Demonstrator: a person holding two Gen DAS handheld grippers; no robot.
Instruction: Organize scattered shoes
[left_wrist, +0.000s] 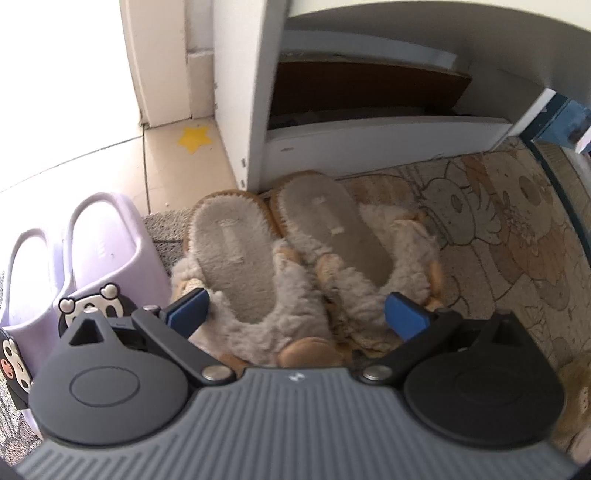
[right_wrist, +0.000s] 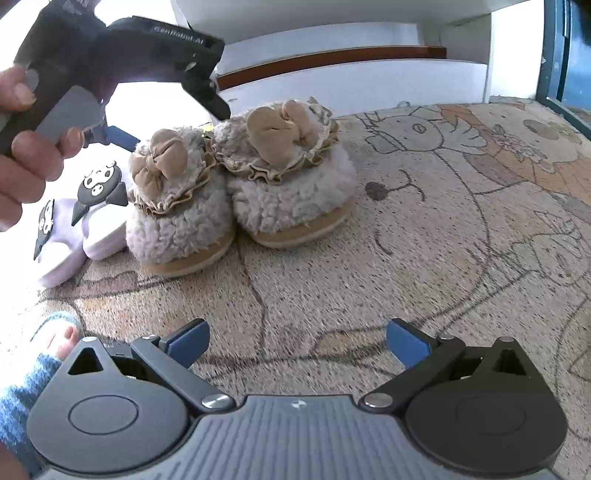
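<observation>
Now the left gripper hangs above the pair of fluffy slippers, jaws spread wide and holding nothing; its blue fingertips straddle the toes of both slippers from above, and whether they touch the fleece cannot be told. The two fluffy slippers stand side by side and touching on the patterned rug, heels at the rug's far edge, just short of the white shoe cabinet. Each carries a tan bow on its toe. Just beside them on the left stands a pair of lilac slides with black-and-white cartoon charms, partly off the rug's left edge on the pale floor tiles, where a yellow star sticker lies near the cabinet's corner.

The right gripper is low over the rug, well apart from the slippers, jaws likewise wide and empty. A broad stretch of bare rug lies between it and the slippers and runs on to the right. From the right wrist view, a hand grips the left gripper's handle at the upper left, and a blue sleeve shows at the lower left.
</observation>
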